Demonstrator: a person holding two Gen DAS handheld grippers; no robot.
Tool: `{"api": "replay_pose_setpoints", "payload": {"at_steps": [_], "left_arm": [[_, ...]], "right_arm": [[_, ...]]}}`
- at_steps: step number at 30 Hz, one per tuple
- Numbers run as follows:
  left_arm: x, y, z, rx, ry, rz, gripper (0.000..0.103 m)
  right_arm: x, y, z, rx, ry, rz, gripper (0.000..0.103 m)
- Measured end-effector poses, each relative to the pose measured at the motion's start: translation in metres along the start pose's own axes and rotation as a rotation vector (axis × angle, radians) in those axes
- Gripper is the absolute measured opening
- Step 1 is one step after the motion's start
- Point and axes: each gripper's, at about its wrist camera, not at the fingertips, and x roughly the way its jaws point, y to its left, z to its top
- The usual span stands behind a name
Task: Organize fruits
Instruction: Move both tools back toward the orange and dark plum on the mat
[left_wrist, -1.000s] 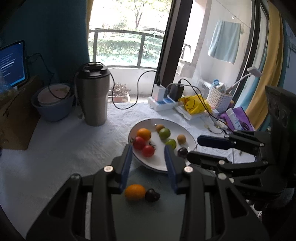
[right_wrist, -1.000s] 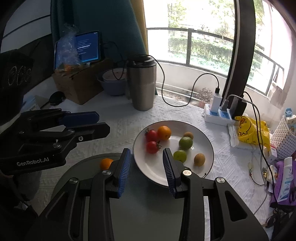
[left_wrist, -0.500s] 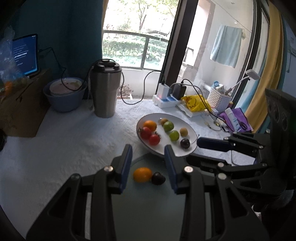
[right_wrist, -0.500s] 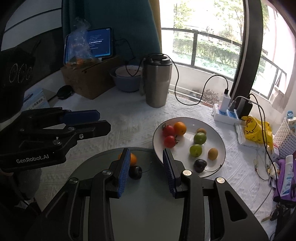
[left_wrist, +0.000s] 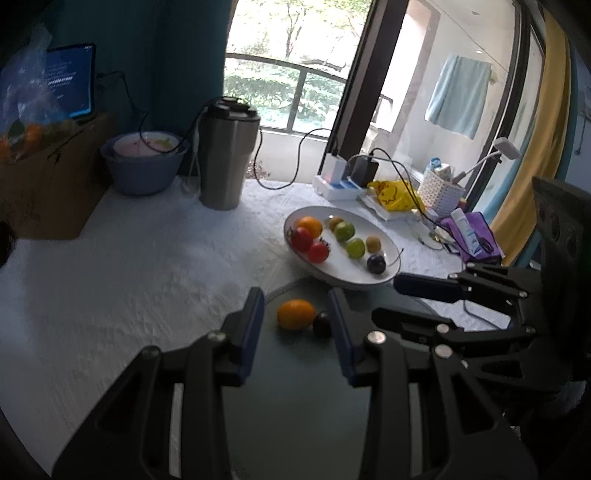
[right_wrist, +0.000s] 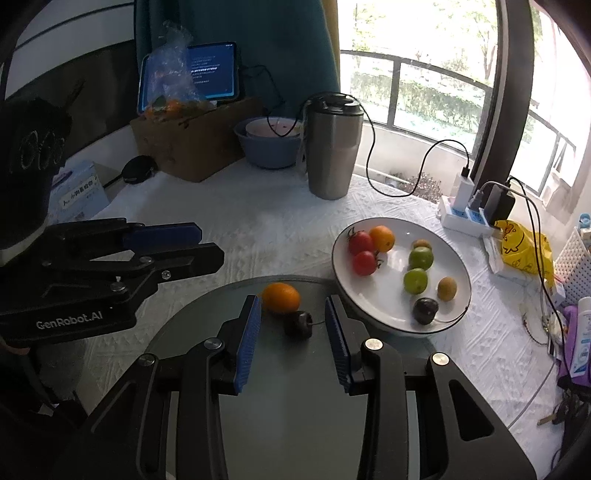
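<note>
A white plate (left_wrist: 388, 242) (right_wrist: 458, 258) holds two red tomatoes (left_wrist: 308, 243) (right_wrist: 362, 253), an orange (right_wrist: 382, 238), two green fruits (right_wrist: 417, 269), small brown fruits and a dark plum (left_wrist: 376, 264) (right_wrist: 425, 310). On the dark round glass mat (left_wrist: 295, 387) (right_wrist: 295, 406) lie an orange (left_wrist: 295, 314) (right_wrist: 281, 297) and a dark fruit (left_wrist: 322, 324) (right_wrist: 299, 323). My left gripper (left_wrist: 295, 314) is open and empty, above and short of these two. My right gripper (right_wrist: 293, 317) is open and empty, above the dark fruit.
A steel tumbler (left_wrist: 227, 155) (right_wrist: 332, 144), a blue bowl (left_wrist: 144, 162), a cardboard box (right_wrist: 192, 140) with a tablet, a power strip with cables (right_wrist: 469, 210), a yellow bag (left_wrist: 391, 194) and a white basket (left_wrist: 439, 194) stand on the white cloth.
Both grippers have pulled back and up from the plate. A dark plum now lies on the plate, and the mat with its orange and dark fruit has come into the right wrist view.
</note>
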Motion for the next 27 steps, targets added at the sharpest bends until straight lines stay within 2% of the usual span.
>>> {"api": "replay_pose_setpoints", "payload": {"at_steps": [6,13,19,27], "left_arm": [[0.006,0.012,-0.018,0.002,0.031,0.007,0.038],[0.020,0.035,-0.033,-0.006,0.086,0.044,0.038],[0.030,0.047,-0.036,-0.030,0.103,0.056,0.038],[0.044,0.046,-0.035,-0.026,0.132,0.050,0.039]], "right_arm": [[0.011,0.004,-0.005,0.034,0.003,-0.024,0.038],[0.040,0.004,-0.014,0.079,0.047,-0.018,0.038],[0.063,0.006,-0.014,0.079,0.083,-0.005,0.038],[0.074,-0.008,-0.018,0.113,0.105,-0.034,0.038]]}}
